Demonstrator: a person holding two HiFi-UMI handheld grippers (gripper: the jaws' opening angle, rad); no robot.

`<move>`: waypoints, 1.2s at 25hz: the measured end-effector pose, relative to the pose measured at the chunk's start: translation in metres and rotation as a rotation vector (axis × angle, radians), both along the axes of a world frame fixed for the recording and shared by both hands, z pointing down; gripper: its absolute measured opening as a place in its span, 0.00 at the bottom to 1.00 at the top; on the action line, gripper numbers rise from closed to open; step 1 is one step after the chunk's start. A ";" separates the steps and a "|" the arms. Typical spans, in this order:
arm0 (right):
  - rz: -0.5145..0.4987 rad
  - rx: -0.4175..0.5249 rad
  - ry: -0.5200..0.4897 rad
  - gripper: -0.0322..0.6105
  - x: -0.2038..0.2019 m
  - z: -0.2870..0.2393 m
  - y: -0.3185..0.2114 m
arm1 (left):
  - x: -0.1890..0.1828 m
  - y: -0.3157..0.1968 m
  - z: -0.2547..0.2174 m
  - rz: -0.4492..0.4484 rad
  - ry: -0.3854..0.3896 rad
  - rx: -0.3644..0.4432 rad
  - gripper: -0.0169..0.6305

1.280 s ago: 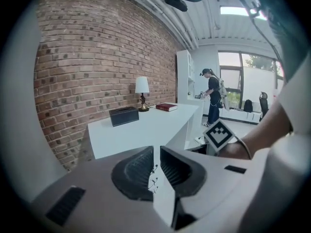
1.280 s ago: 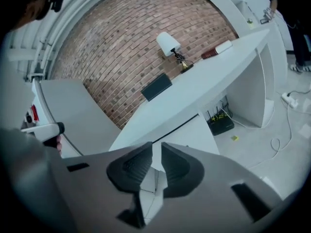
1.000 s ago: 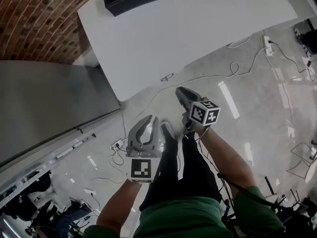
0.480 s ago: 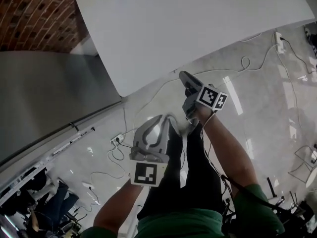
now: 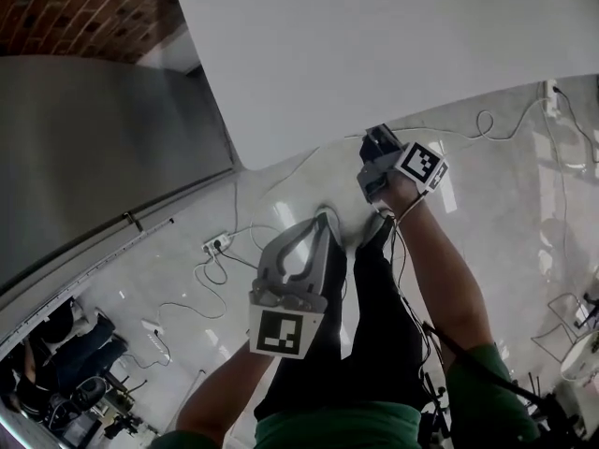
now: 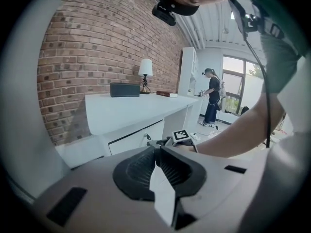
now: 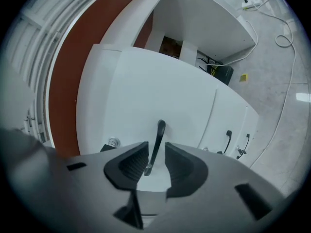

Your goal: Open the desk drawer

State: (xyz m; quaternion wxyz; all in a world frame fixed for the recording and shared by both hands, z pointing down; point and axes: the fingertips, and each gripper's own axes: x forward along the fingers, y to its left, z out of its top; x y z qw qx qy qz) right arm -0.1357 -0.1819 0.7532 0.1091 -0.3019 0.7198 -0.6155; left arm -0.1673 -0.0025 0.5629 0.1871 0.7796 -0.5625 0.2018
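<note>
The white desk (image 5: 374, 45) fills the top of the head view. In the right gripper view its white drawer front (image 7: 146, 96) faces me, with a black bar handle (image 7: 157, 142) on it. My right gripper (image 7: 156, 152) is open, one jaw on each side of that handle, not closed on it. From above, my right gripper (image 5: 376, 144) sits at the desk's front edge. My left gripper (image 5: 320, 226) hangs lower over the floor, shut and empty; its pads meet in the left gripper view (image 6: 156, 152).
A small round lock (image 7: 113, 142) sits left of the handle, and two more black handles (image 7: 227, 141) are on the fronts to the right. Cables and a power strip (image 5: 216, 245) lie on the floor. A lamp (image 6: 144, 73), a black box (image 6: 125, 89) and a distant person (image 6: 212, 101) are visible.
My right gripper has moved up and forward to the desk's front edge. The left gripper has stayed low and shut. The head view has shifted, so the desk now fills more of the top.
</note>
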 end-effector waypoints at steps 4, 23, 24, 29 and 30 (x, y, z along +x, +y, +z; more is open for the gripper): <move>0.014 -0.008 -0.036 0.16 -0.005 0.002 -0.001 | -0.003 0.003 0.007 -0.021 0.024 -0.020 0.06; 0.150 -0.105 -0.109 0.07 0.007 0.011 0.004 | 0.005 0.014 0.021 -0.054 0.077 -0.072 0.06; 0.153 -0.107 -0.115 0.07 0.007 0.010 0.006 | 0.007 0.015 0.022 -0.052 0.080 -0.075 0.06; 0.161 -0.114 -0.133 0.07 0.017 0.010 0.023 | 0.012 0.018 0.023 -0.039 0.084 -0.082 0.06; 0.162 -0.114 -0.138 0.07 0.019 0.010 0.027 | 0.014 0.018 0.023 -0.037 0.086 -0.082 0.06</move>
